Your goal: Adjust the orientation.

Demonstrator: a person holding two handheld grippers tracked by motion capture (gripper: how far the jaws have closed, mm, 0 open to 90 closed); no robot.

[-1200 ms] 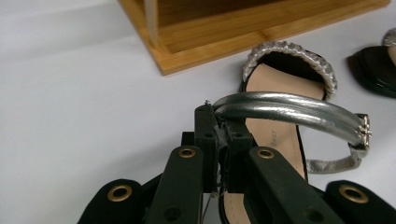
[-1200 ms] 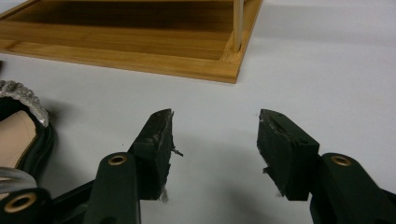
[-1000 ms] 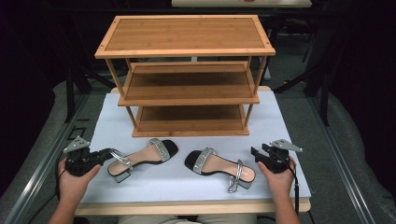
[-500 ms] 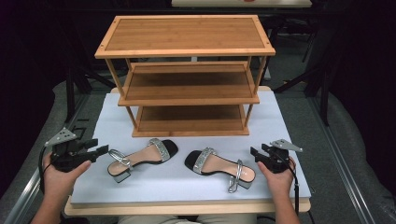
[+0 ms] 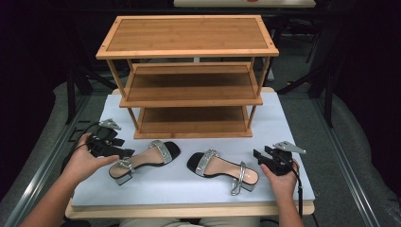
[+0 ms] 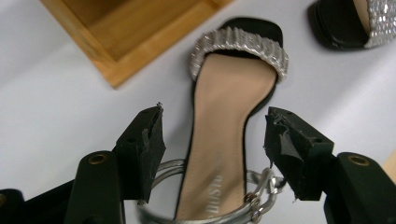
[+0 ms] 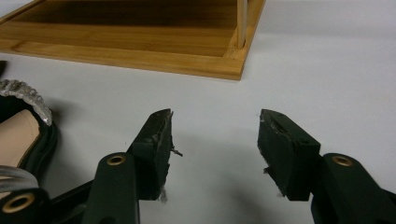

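High view | left sandal (image 5: 144, 160) | toe toward rack (image 5: 189, 94), axis diagonal

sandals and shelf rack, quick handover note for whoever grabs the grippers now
Left gripper: open, jaws have just been opening, straddling the heel end of the left sandal without gripping it.
Right gripper: open, empty, beside the right sandal.
Both sandals lie on the white mat in front of the wooden rack.
Done: nothing shelved.
Left: probably grip each sandal and put it on a shelf.
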